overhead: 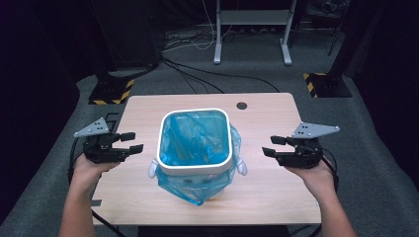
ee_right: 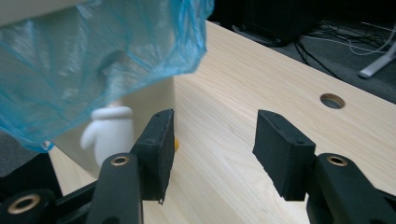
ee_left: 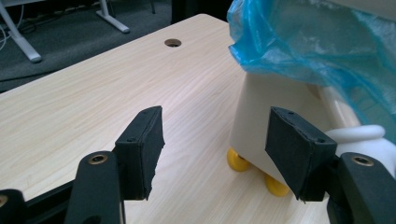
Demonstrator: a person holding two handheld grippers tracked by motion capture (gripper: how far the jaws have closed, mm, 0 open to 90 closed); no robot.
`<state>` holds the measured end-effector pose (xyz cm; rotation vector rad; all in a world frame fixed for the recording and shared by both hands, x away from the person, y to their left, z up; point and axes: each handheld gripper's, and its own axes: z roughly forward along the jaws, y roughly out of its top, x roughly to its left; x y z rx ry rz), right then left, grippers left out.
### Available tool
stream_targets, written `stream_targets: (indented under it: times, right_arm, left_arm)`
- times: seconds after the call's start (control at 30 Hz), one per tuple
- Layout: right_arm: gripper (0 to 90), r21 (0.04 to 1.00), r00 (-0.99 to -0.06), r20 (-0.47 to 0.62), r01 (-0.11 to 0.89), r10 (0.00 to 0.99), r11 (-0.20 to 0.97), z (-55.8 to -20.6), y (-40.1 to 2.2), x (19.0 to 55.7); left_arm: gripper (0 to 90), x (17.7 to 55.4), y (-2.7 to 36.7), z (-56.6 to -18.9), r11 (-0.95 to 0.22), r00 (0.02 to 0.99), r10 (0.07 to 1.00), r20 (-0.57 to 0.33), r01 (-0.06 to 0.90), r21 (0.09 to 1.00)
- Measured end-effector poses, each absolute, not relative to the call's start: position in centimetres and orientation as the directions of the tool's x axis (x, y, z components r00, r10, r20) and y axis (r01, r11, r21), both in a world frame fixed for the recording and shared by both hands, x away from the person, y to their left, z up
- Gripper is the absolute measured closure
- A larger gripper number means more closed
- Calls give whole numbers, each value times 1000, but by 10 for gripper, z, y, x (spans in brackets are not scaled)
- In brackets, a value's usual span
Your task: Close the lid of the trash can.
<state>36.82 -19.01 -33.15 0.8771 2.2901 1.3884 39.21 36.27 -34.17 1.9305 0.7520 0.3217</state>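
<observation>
A small white bin (overhead: 194,169) with stubby white arms and yellow feet stands mid-table, lined with a blue plastic bag (overhead: 195,138) folded over its rim. My left gripper (overhead: 129,142) hovers open at the bin's left, jaws pointing at it, nothing between them. In the left gripper view the bin's wall (ee_left: 266,116) and the bag (ee_left: 317,46) are close ahead of the gripper (ee_left: 219,149). My right gripper (overhead: 274,146) is open at the bin's right, also empty. In the right gripper view the bag (ee_right: 93,60) hangs ahead left of the gripper (ee_right: 212,149), with a white arm (ee_right: 109,133) below.
The wooden table (overhead: 262,197) has a cable hole (overhead: 241,105) at its far edge. Bare tabletop lies on both sides of the bin. Beyond the table are a grey carpet, cables, a desk frame (overhead: 252,29) and stand bases with yellow-black stripes (overhead: 112,92).
</observation>
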Motion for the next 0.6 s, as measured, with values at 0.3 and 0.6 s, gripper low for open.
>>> stream_targets:
  times: [0.3, 0.6]
  right_arm:
    - [451, 879, -716, 55, 366, 696, 308, -351, -204, 368]
    - [404, 869, -675, 65, 401, 735, 291, -374, -216, 370]
  left_arm:
    - [356, 394, 369, -352, -311, 750, 654, -96, 382, 870]
    - [338, 397, 373, -368, -341, 735, 674, -79, 404, 849]
